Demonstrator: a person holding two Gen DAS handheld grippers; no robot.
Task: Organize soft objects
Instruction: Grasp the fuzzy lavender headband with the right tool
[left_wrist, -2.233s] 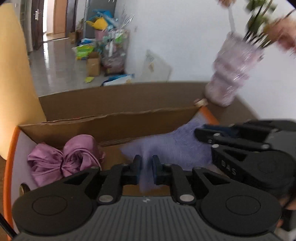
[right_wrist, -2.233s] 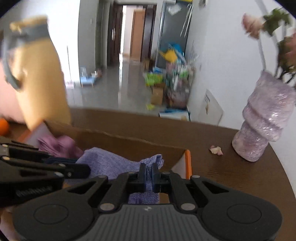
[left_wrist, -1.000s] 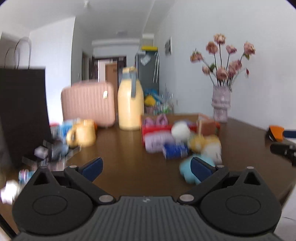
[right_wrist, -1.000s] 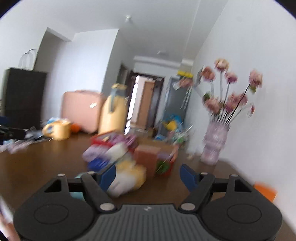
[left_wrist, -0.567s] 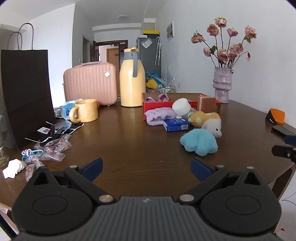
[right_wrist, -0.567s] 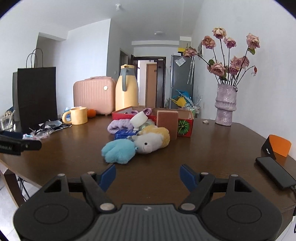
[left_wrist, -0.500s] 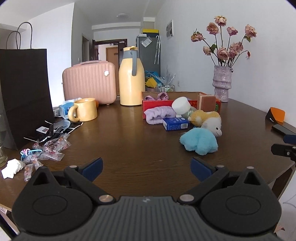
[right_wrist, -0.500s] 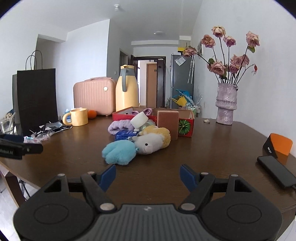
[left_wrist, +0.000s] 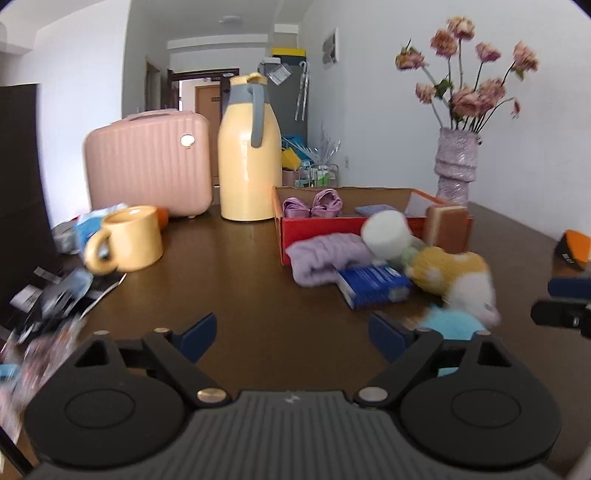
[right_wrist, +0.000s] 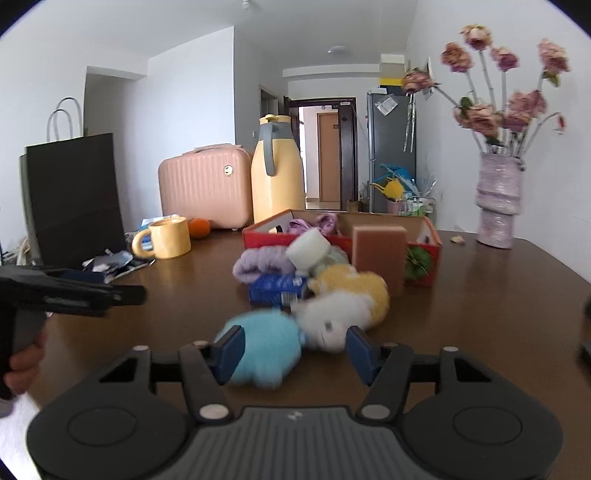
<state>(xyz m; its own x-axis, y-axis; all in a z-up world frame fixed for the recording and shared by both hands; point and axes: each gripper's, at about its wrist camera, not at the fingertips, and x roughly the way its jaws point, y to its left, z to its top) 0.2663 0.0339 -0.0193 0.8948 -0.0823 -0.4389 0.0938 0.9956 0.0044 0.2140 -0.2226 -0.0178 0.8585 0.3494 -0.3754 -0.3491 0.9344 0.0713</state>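
A red cardboard box (left_wrist: 314, 226) (right_wrist: 266, 236) stands mid-table with pink fabric (left_wrist: 312, 203) inside. In front lie a purple towel (left_wrist: 325, 258) (right_wrist: 258, 262), a white roll (left_wrist: 388, 234) (right_wrist: 308, 249), a blue packet (left_wrist: 373, 286) (right_wrist: 277, 288), a yellow-and-white plush (left_wrist: 458, 273) (right_wrist: 347, 295) and a blue plush (left_wrist: 452, 325) (right_wrist: 262, 347). A brown sponge (right_wrist: 378, 254) leans on the box. My left gripper (left_wrist: 291, 332) is open and empty over bare table. My right gripper (right_wrist: 293, 349) is open, its fingers either side of the two plush toys, just short of them.
A yellow jug (left_wrist: 247, 151), a pink case (left_wrist: 147, 162) and a yellow mug (left_wrist: 129, 240) stand at the back left. Wrappers (left_wrist: 48, 295) litter the left edge by a black bag (right_wrist: 74, 199). A vase of flowers (right_wrist: 496, 206) stands at the right.
Both grippers let go of the purple cloth at the box and pulled back to the table's near edge. In the last half second both moved forward toward the toys.
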